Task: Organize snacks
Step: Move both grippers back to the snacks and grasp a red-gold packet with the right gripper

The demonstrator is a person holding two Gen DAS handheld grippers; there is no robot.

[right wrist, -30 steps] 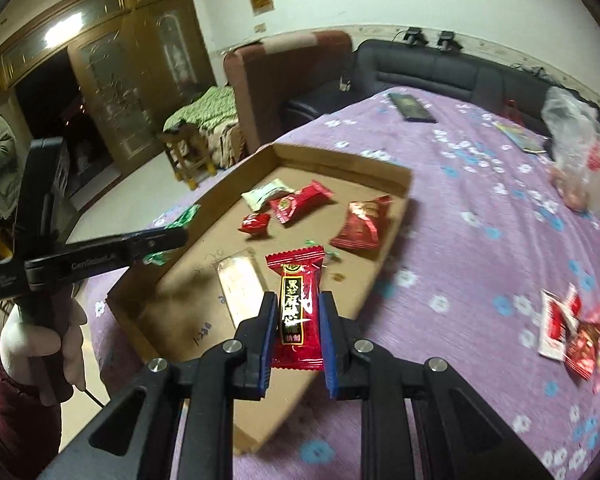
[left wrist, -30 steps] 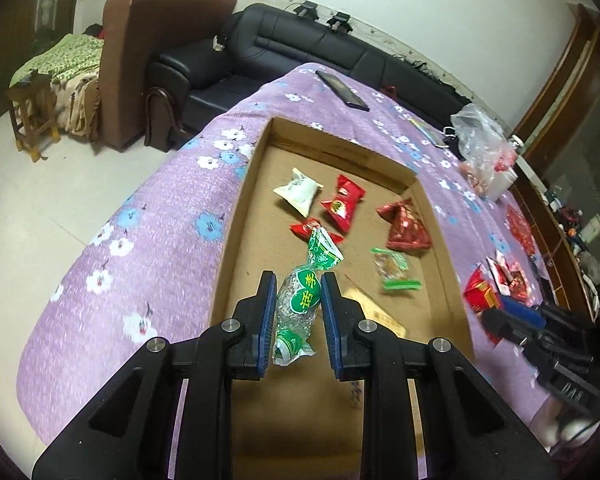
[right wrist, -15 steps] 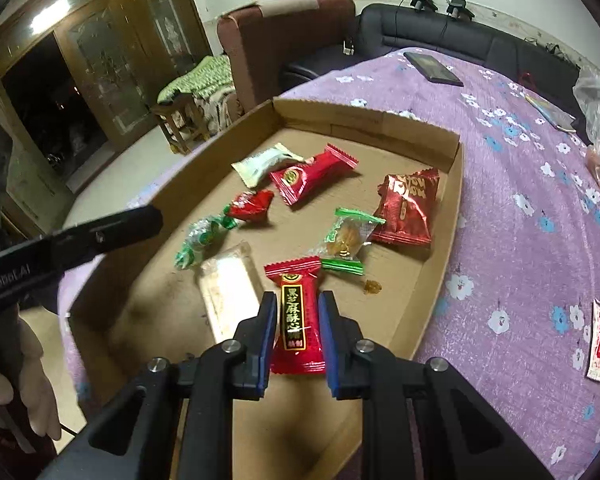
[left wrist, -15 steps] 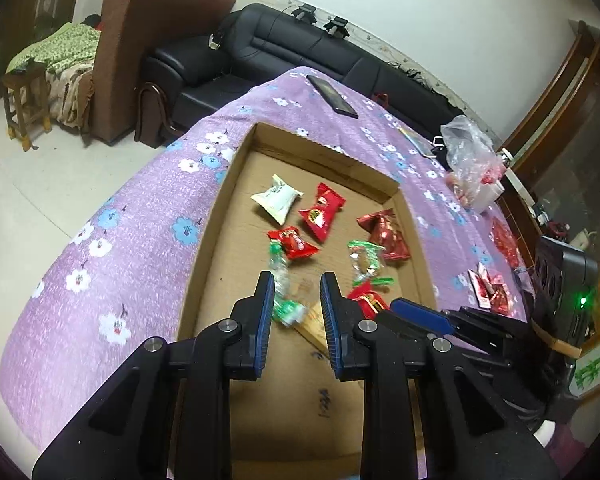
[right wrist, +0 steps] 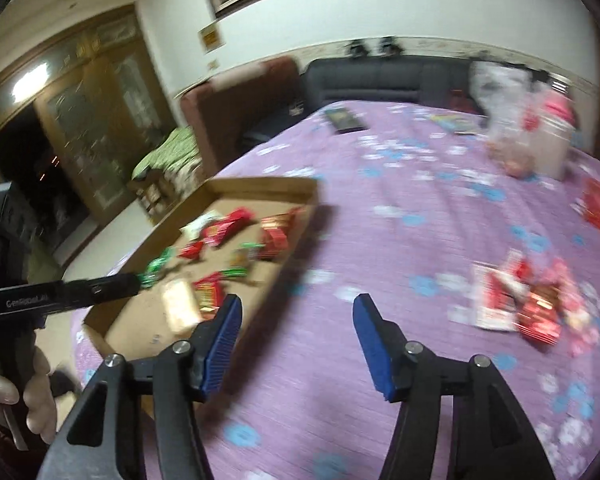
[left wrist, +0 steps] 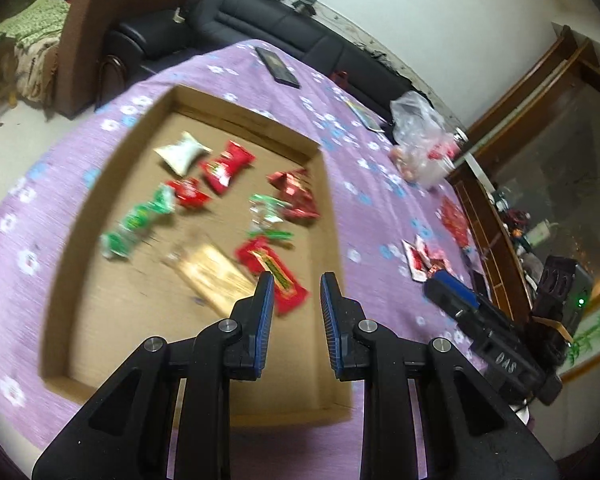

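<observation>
- Your left gripper (left wrist: pixel 296 286) is open a little, and there is nothing between its blue pads (left wrist: pixel 265 316).
- It hangs over the near right part of the cardboard box (left wrist: pixel 328 208).
- Your right gripper (right wrist: pixel 296 312) is open wide, and it holds nothing.
- It hangs over the purple flowered cloth (right wrist: pixel 400 208), just right of the box.
- The box is flat and brown with low walls, and the snacks lie on its floor.
- A long red pack with a gold stripe (left wrist: pixel 274 272) lies nearest your left gripper, and one end is hidden behind the left pad.
- A see-through flat pack (left wrist: pixel 212 272) with a pale tan snack inside lies just left of the red one.
- A green twisted candy (left wrist: pixel 136 222) lies at the left side of the box.
- A small red candy (left wrist: pixel 190 194) sits beside its far end.
- A white pillow pack (left wrist: pixel 182 152) and a bigger red pack (left wrist: pixel 226 166) lie at the far side.
- A shiny dark red bag (left wrist: pixel 296 194) lies at the right side, and a clear pack with green ends (left wrist: pixel 266 214) touches it.
- More red and white packs (right wrist: pixel 516 300) lie in a loose pile on the cloth, far right of the box.
- A clear plastic bag (right wrist: pixel 516 120) with pink and red things sits at the far side of the cloth.
- Both views are blurry, so you cannot read the words on the packs.
</observation>
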